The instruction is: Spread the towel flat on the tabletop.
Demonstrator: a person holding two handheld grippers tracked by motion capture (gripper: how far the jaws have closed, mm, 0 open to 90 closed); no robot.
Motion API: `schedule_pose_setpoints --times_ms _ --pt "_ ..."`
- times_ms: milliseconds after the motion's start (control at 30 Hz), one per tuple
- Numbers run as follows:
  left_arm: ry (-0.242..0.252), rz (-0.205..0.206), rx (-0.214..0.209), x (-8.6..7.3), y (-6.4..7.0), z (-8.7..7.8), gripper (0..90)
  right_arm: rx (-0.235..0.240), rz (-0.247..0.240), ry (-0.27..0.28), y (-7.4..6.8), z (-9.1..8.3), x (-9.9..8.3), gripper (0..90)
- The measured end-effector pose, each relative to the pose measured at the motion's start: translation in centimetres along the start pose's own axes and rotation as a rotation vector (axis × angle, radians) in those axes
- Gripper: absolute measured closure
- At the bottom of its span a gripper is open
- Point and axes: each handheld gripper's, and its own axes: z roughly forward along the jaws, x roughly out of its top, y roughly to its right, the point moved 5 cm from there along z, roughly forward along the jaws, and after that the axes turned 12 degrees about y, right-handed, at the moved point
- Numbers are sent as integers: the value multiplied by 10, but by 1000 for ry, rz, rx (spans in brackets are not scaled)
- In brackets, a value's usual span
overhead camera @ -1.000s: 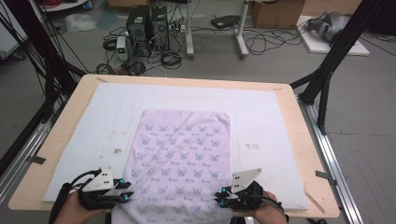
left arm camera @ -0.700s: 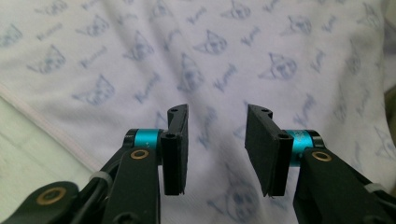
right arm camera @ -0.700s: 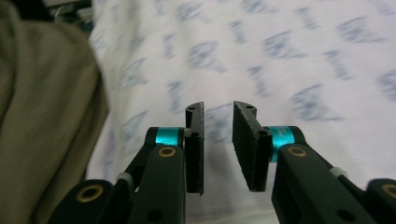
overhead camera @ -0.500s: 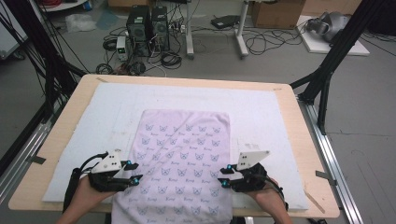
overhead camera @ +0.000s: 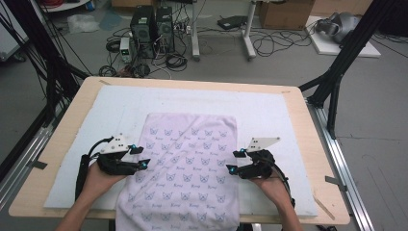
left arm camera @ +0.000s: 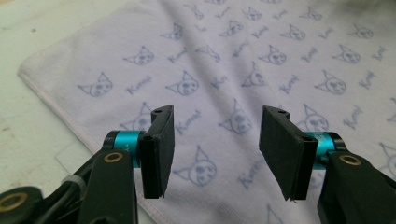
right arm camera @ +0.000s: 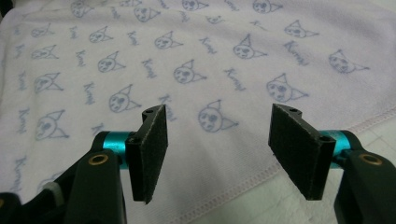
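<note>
You've got one towel laid flat on the white mat, near end hanging off the table edge toward you. No fold in it yet, so I'd say the job is at the very start: approach done, grasp and everything after left. Left gripper sits over the towel's left edge, right gripper over its right edge, facing each other. Both have jaws spread wide with nothing between them; the gripper views show cloth under the gap, hem just beside each. Count: one towel, one mat, two grippers.
</note>
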Motion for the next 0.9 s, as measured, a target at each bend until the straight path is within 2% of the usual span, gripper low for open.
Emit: schedule_pose_setpoints --times_ms 100,167,267,333,433,500,600,900 --pt "9 3 15 3 -3 4 457 -4 2 -2 3 3 2 310" --pt "10 4 16 3 -5 6 453 -1 -5 17 3 3 4 281" --pt "0 11 24 1 -5 9 403 -11 5 11 7 6 4 218" --pt "1 4 32 0 -5 10 376 -19 7 8 10 8 5 209" --pt "-11 -27 12 -3 -7 12 332 -33 5 7 14 10 7 196" --pt "-25 -36 29 -5 -11 12 302 -42 13 16 15 12 9 182" --pt "-23 -49 38 -6 -14 9 265 -52 2 17 15 13 10 182" --pt "-24 -45 44 -7 -15 9 242 -54 0 31 15 11 12 181"
